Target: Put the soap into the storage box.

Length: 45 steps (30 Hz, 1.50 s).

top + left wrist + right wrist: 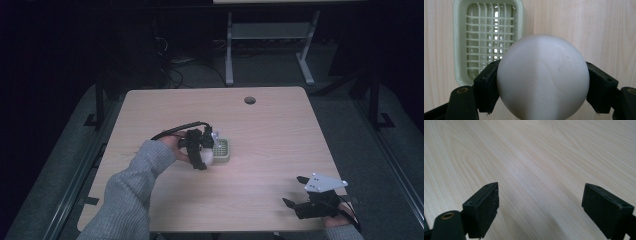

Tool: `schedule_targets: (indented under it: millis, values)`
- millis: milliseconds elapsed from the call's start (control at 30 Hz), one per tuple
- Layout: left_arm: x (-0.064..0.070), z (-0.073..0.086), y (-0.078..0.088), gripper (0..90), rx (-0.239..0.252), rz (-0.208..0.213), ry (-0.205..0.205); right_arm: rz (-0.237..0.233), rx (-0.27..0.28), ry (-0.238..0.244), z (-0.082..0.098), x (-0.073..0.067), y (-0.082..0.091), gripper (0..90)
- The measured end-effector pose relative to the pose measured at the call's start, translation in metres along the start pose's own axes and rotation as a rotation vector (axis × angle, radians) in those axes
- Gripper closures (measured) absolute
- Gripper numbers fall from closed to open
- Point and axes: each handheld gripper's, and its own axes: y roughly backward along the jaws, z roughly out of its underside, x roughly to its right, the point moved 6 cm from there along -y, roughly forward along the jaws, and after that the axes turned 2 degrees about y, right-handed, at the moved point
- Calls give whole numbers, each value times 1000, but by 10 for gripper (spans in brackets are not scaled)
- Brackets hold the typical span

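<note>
A smooth white rounded object (543, 76), like a ball or egg-shaped bar, is clamped between the jaws of my left gripper (543, 85). In the high view that left gripper (202, 152) hovers at the table's middle left, with the white object (206, 156) beside a pale green slatted tray (223, 150). The tray (460, 45) lies just beyond the object in the left gripper view, up and to the left. My right gripper (292, 192) rests near the front right of the table, open, with bare wood between its jaws (540, 207).
The light wooden table (275, 135) has a round cable hole (249, 100) near its far edge. Beyond the table stands a white desk frame (270, 35) on a dark floor. Dark rails run along both sides of the table.
</note>
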Motion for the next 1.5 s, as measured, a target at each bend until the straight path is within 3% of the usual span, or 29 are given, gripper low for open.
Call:
schedule_targets:
  millis: [233,800,1167,1500]
  values:
    - [-9,-2,-6,238,-1,10,20,-2,13,-13,-1,1,2,138]
    - [-27,-18,-8,239,-31,-9,2,-1,17,-4,-1,2,1,138]
    - [-39,-24,-6,239,-34,-18,8,-4,28,-8,-2,2,2,137]
    - [-46,-26,-15,238,-31,-18,24,-7,31,-5,-3,2,2,138]
